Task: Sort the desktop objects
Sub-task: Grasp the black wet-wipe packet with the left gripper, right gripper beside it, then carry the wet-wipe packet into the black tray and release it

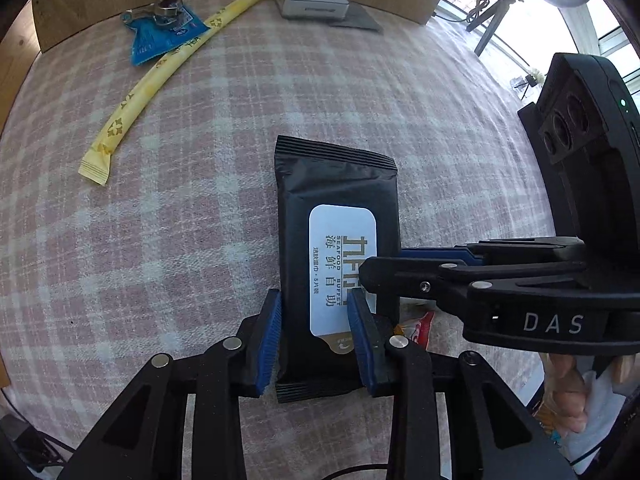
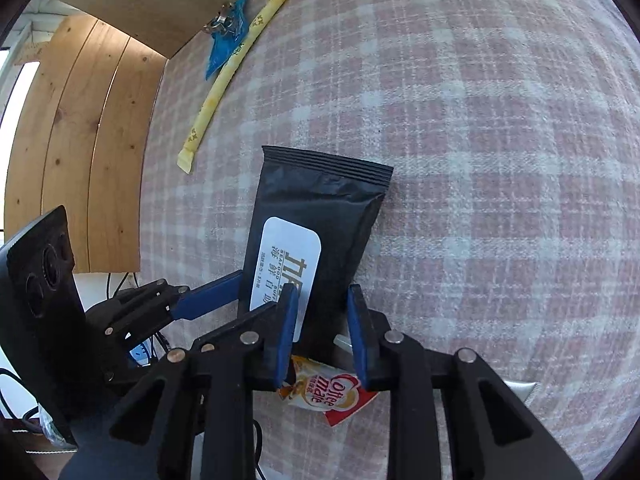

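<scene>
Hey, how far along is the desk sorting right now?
Nothing looks sorted yet. In hand: both tongs, left and right, grip the black wet-wipe pack. Left lying loose: the long yellow paper sleeve, the blue sachet, and the Coffee-mate sachet under the pack.

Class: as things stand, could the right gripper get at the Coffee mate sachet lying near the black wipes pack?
Probably not yet: the right gripper is closed on the black wipes pack, which partly covers the Coffee mate sachet.
</scene>
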A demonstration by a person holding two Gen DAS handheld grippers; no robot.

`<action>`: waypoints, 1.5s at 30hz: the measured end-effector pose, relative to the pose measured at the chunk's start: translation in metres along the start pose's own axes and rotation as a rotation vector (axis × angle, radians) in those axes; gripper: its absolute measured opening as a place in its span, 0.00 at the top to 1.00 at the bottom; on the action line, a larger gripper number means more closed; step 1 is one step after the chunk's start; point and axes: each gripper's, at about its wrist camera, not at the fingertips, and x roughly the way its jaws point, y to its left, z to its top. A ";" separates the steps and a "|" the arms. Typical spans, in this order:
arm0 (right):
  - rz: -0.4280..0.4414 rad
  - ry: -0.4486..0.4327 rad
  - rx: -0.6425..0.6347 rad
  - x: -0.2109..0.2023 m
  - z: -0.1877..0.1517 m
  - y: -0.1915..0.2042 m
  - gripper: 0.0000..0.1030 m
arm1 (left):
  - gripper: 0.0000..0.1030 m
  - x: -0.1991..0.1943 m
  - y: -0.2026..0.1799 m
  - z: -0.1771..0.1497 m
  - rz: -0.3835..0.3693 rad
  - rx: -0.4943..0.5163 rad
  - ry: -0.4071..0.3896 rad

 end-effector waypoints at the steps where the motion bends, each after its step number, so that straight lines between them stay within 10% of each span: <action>1: 0.004 0.001 -0.003 0.001 0.001 0.002 0.75 | 0.72 -0.001 -0.002 0.001 0.002 -0.003 -0.005; 22: 0.064 -0.151 -0.076 -0.109 0.007 -0.008 0.77 | 0.76 -0.074 -0.074 0.045 0.017 0.042 -0.159; 45: -0.051 -0.352 0.125 -0.359 -0.057 -0.314 0.77 | 0.75 0.011 -0.425 0.107 -0.136 0.327 -0.137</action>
